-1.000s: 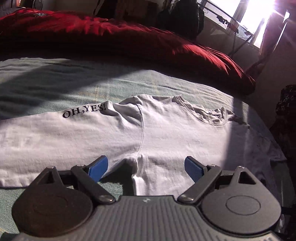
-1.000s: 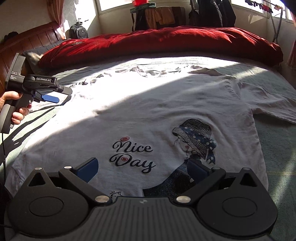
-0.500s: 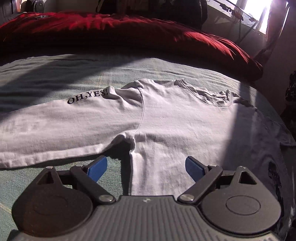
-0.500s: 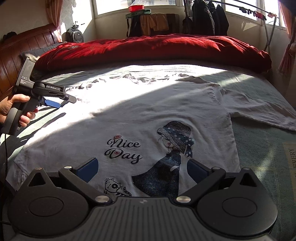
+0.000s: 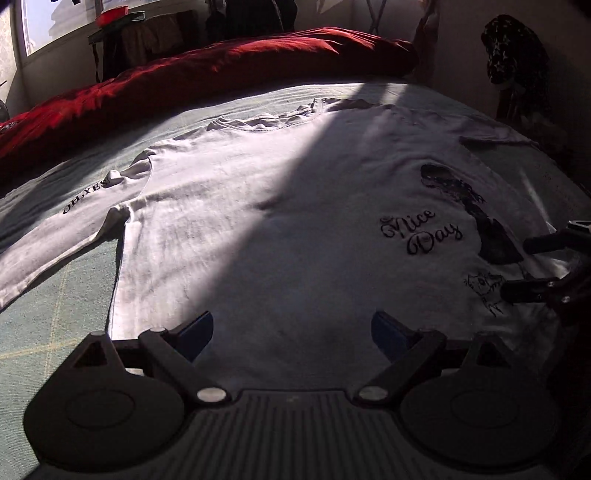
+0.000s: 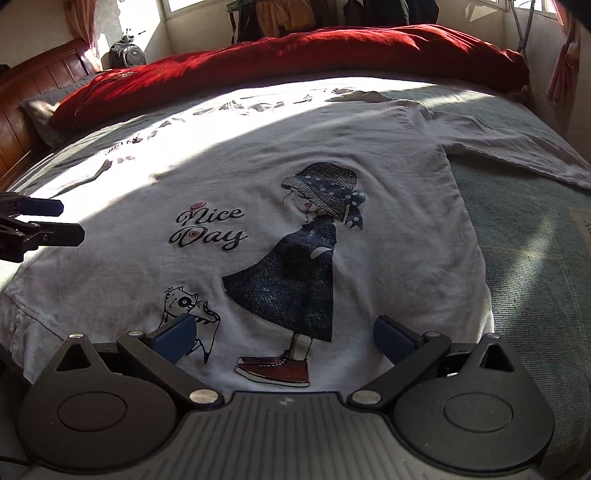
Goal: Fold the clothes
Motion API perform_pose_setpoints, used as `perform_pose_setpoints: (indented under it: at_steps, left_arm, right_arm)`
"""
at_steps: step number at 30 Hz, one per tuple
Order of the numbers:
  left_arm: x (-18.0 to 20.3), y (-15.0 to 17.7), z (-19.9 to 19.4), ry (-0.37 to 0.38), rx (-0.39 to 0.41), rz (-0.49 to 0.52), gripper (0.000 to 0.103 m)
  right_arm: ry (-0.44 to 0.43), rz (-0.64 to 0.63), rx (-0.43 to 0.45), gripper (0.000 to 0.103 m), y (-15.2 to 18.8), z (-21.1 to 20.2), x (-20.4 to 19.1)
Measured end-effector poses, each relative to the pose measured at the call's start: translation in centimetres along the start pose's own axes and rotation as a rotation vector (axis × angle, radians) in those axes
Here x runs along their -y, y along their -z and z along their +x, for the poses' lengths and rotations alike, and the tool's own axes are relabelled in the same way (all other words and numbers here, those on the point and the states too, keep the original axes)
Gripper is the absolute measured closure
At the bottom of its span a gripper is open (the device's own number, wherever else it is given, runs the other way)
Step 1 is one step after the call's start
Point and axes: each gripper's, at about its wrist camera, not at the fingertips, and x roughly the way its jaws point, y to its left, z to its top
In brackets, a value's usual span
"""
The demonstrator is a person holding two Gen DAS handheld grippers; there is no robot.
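A white long-sleeved T-shirt [image 6: 369,140] lies spread flat, front up, on the bed; it carries a "Nice Day" print, a girl in a hat and a small cat. In the left wrist view the same shirt [image 5: 240,221] fills the middle, one sleeve with "OH,YES" running off to the left. My left gripper [image 5: 291,330] is open over the shirt's side near the hem, nothing between its blue pads. My right gripper [image 6: 284,334] is open over the hem by the printed shoes. Each gripper shows at the edge of the other's view: left gripper [image 6: 55,218], right gripper [image 5: 532,266].
A red duvet [image 6: 314,51] is bunched along the far side of the bed. The green bedspread [image 6: 524,236] shows around the shirt. A wooden headboard [image 6: 22,99] and grey pillow [image 6: 40,107] are at the left. Clothes hang by the window [image 6: 280,14].
Both grippers have pulled back toward the hem end of the shirt. The left one has swung from the armpit and sleeve to the shirt's lower side. Both stay open.
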Motion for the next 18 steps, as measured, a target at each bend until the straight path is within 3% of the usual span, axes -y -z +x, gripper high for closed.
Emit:
perform_pose_setpoints:
  at_steps: [7,12,15,18]
  left_arm:
    - [1.0,5.7,-3.6,-0.042,0.047,-0.132,0.005]
    - [2.8,7.2,-5.5,-0.104,0.038,-0.095,0.005]
    - [4.0,6.6,-6.7,-0.082,0.104,-0.062,0.005]
    - [5.1,6.0,-6.4,0.005,0.129,-0.065,0.005]
  right_arm:
    - [0.014,-0.038,0.038,0.0,1.0,-0.1,-0.3]
    - [0.024,-0.083,0.06,0.0,1.5,-0.2,-0.7]
    - [0.023,-0.088,0.051,0.0,1.5,-0.5,-0.6]
    - [0.023,-0.068,0.037,0.0,1.4,-1.1,-0.5]
